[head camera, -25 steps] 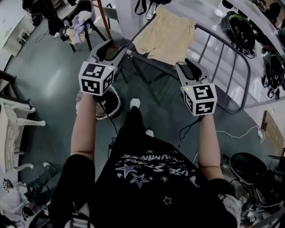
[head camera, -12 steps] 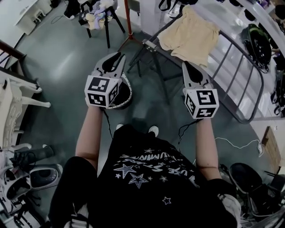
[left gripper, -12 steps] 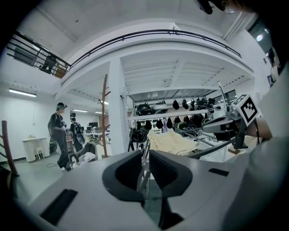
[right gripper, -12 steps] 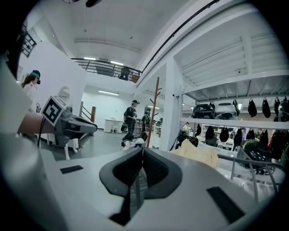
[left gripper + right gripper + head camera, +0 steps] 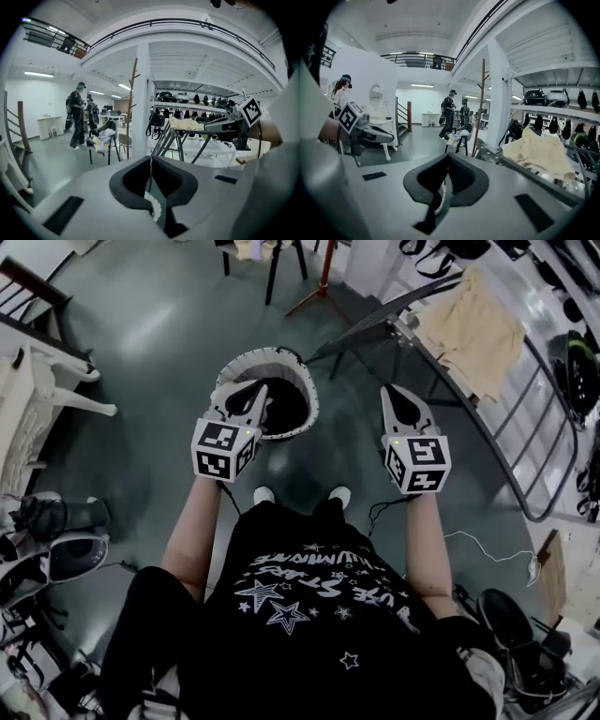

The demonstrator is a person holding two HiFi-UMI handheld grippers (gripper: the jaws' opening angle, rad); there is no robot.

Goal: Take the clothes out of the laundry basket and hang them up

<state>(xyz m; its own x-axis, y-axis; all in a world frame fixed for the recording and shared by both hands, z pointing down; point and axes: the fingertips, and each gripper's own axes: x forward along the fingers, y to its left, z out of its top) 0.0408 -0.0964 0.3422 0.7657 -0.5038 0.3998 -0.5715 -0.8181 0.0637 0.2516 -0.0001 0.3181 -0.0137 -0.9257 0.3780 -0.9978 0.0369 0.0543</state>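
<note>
Ahead of the person's feet, the laundry basket [image 5: 281,353] now stands in full view, its white rim just beyond the left gripper [image 5: 255,397]. A second ago it lay half hidden under that gripper, close to the shoes. Over the same interval the beige garment [image 5: 473,329] on the drying rack [image 5: 525,442] has shifted from the centre to the upper right of the head view. Both grippers have just been closing. The left gripper's jaws meet with nothing between them, and the right gripper [image 5: 394,395] is likewise closed and empty.

Judgement: one item hangs on the rack, and the person has turned back toward the basket for the next pick. The jaws must reopen before entering the basket. The basket interior reads dark, so whether clothes remain cannot be determined.

Clearances:
- Bare floor [image 5: 150,343] lies left of and beyond the basket.
- The rack's angled legs [image 5: 366,329] pass near the basket's far right rim, so approach from the near or left side looks freer.
- A white chair [image 5: 47,395] stands well apart at left.
- The rack's rail bounds the right side.
</note>
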